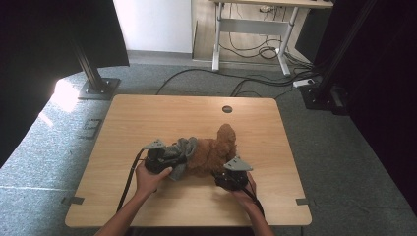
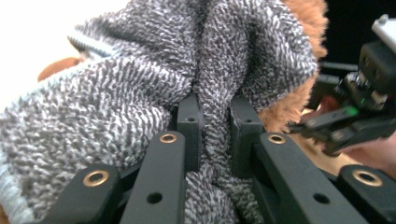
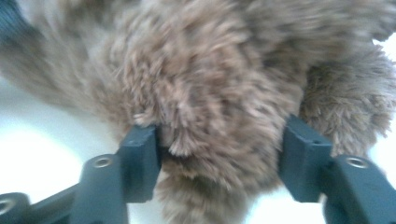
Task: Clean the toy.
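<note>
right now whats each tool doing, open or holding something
Left tool: shut on a fold of the grey knit garment.
Right tool: jaws on either side of the brown plush toy; grip cannot be told.

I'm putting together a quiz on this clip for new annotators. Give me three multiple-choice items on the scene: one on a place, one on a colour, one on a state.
1. Where does the plush toy lie?
A. On the floor
B. On the wooden table, between the two grippers
C. On the far desk

2. What colour is the knitted garment?
A. Flecked grey
B. Red
C. Green

3. How does the left gripper stand?
A. Wide open above the table
B. Shut on nothing
C. Shut on a fold of the garment

Answers: 1 B, the high view shows the brown toy on the tabletop, the left gripper at its left and the right gripper at its right. 2 A, the left gripper view shows grey-and-white flecked knit. 3 C, in that view a fold of knit is pinched between its jaws.
</note>
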`<state>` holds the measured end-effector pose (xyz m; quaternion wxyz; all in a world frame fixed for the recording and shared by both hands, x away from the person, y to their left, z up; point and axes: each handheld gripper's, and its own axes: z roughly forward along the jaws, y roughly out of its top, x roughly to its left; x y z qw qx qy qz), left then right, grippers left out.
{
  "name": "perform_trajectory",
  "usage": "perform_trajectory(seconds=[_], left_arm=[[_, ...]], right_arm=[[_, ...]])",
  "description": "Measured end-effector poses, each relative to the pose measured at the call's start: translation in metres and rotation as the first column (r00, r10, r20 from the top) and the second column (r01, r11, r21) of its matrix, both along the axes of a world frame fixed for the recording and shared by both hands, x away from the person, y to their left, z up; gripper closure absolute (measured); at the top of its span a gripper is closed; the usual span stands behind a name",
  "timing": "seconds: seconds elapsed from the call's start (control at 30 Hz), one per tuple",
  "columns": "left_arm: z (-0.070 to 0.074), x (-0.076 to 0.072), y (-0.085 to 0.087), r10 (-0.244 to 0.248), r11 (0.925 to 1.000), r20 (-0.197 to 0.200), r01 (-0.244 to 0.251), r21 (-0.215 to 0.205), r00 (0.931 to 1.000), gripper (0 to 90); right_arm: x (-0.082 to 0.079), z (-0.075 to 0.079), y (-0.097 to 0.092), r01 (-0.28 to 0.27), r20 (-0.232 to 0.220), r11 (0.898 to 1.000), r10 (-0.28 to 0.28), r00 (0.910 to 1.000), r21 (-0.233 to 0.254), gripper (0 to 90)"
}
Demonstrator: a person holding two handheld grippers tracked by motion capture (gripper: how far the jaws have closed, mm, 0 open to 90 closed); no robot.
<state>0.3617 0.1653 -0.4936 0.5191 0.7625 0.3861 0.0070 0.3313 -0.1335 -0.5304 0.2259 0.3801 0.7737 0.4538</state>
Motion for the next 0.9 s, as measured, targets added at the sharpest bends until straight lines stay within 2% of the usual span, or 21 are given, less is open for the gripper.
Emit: perform_trajectory(seconds=[0.07,0.13,0.23,0.33,0.4,0.47,0.57,0.6,0.63,0.67,0.73,0.8,0.9], left_arm=[[-0.002,-0.007,0.001,-0.01,0.9999,0.003,0.01,-0.006,0.9999,77.5],[-0.004,-0.013,0.002,-0.018,0.9997,-0.001,0.018,-0.018,0.9998,77.5],[-0.007,-0.021,0.0,-0.033,0.9993,0.006,0.033,-0.017,0.9995,77.6],[-0.009,-0.027,0.0,-0.041,0.999,0.004,0.041,-0.018,0.9991,77.6],[-0.01,-0.03,0.001,-0.047,0.9986,0.002,0.047,-0.023,0.9989,77.6],[-0.012,-0.033,0.001,-0.057,0.9981,-0.004,0.057,-0.022,0.9983,77.6],[-0.012,-0.036,0.001,-0.067,0.9976,-0.01,0.067,-0.021,0.9977,77.5],[-0.013,-0.037,0.001,-0.073,0.9972,-0.014,0.073,-0.02,0.9972,77.5],[-0.013,-0.038,0.001,-0.079,0.9968,-0.016,0.079,-0.015,0.9968,77.5],[-0.014,-0.04,0.0,-0.083,0.9965,-0.016,0.083,-0.011,0.9964,77.5],[-0.016,-0.044,0.0,-0.092,0.9958,-0.023,0.091,-0.01,0.9955,77.5],[-0.017,-0.048,0.0,-0.094,0.9955,-0.024,0.094,0.0,0.9953,77.4],[-0.02,-0.053,-0.001,-0.096,0.9949,-0.021,0.097,0.031,0.9952,77.4]], right_arm=[[-0.01,0.01,-0.01,-0.011,0.0,0.998,0.011,0.9999,0.062,34.8],[-0.021,0.025,-0.019,-0.008,0.031,0.992,0.004,0.9995,0.123,33.0],[-0.031,0.049,-0.024,-0.007,0.076,0.987,-0.005,0.9971,0.162,28.9],[-0.024,0.067,-0.023,0.022,0.088,0.984,-0.038,0.9954,0.178,25.8],[-0.01,0.072,-0.023,0.058,0.068,0.978,-0.073,0.9951,0.2,25.1],[0.002,0.072,-0.022,0.08,0.032,0.973,-0.089,0.9955,0.217,25.5],[0.012,0.064,-0.019,0.11,-0.002,0.979,-0.112,0.9937,0.169,26.9],[0.013,0.059,-0.019,0.109,-0.018,0.98,-0.108,0.994,0.165,27.9],[0.013,0.055,-0.02,0.103,-0.04,0.978,-0.097,0.9944,0.182,31.6],[0.011,0.051,-0.021,0.087,-0.053,0.975,-0.077,0.9956,0.206,36.4],[0.004,0.046,-0.022,0.053,-0.043,0.974,-0.044,0.9981,0.218,46.5],[-0.005,0.042,-0.023,0.017,-0.029,0.979,-0.011,0.9995,0.204,56.3],[-0.018,0.037,-0.023,-0.004,-0.018,0.985,0.007,0.9998,0.173,63.3]])
